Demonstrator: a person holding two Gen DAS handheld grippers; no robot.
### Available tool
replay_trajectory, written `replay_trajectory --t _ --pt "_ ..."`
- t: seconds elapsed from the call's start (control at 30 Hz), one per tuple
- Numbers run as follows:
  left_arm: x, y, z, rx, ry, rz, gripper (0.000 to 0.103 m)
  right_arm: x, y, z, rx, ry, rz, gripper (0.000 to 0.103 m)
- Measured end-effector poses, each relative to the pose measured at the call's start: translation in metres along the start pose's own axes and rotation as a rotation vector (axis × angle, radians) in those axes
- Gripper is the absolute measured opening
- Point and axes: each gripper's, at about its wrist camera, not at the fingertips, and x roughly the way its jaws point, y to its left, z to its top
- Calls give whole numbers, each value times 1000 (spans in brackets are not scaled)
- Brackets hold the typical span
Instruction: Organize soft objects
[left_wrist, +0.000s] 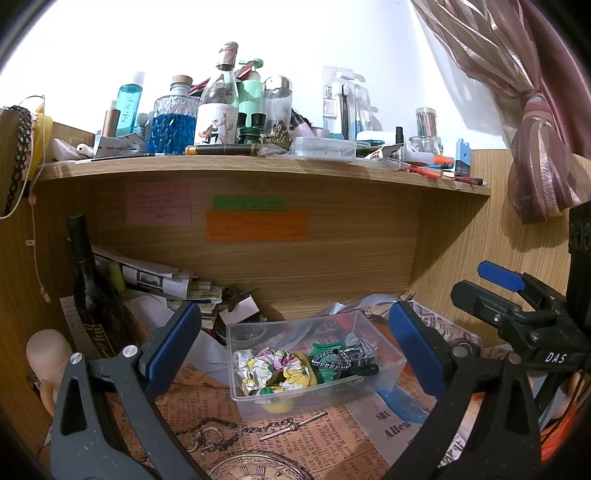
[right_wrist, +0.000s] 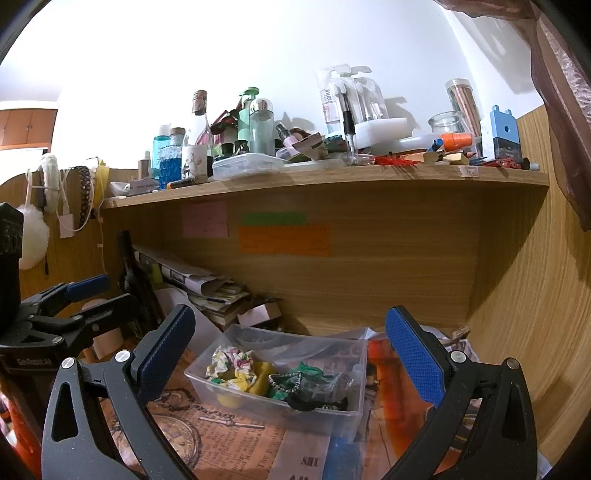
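A clear plastic box (left_wrist: 388, 363) stands on the newspaper-covered desk, also in the right wrist view (right_wrist: 332, 419). Inside lie soft hair ties: a floral white-yellow scrunchie (left_wrist: 275, 373) (right_wrist: 229, 363), a yellow one (right_wrist: 260, 380), a green one (left_wrist: 325, 356) (right_wrist: 308, 369) and dark braided bands (left_wrist: 364, 369) (right_wrist: 317, 400). My left gripper (left_wrist: 291, 341) is open and empty, held just in front of the box. My right gripper (right_wrist: 290, 350) is open and empty, also in front of the box; it shows at the right of the left wrist view (left_wrist: 491, 291).
A wooden shelf (left_wrist: 258, 168) above carries bottles, jars and pens. A dark wine bottle (left_wrist: 88, 284) and stacked papers (left_wrist: 159, 278) stand at the back left. Sticky notes (left_wrist: 255, 225) hang on the back panel. A curtain (left_wrist: 532, 122) hangs at the right.
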Motion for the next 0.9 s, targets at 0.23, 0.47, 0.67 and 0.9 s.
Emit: replay_trajectory --t 0.23,0.47,0.67,0.9 --pt "-1 2 0 -3 2 -3 103 -1 2 0 -3 -2 0 103" --pt "-1 0 0 -1 3 -3 103 -1 3 0 -3 -2 2 103" --pt "-1 0 0 0 4 -6 103 -1 5 0 -11 2 11 103" --pt "0 4 -2 -1 6 -19 103 1 5 -1 -13 8 12 103"
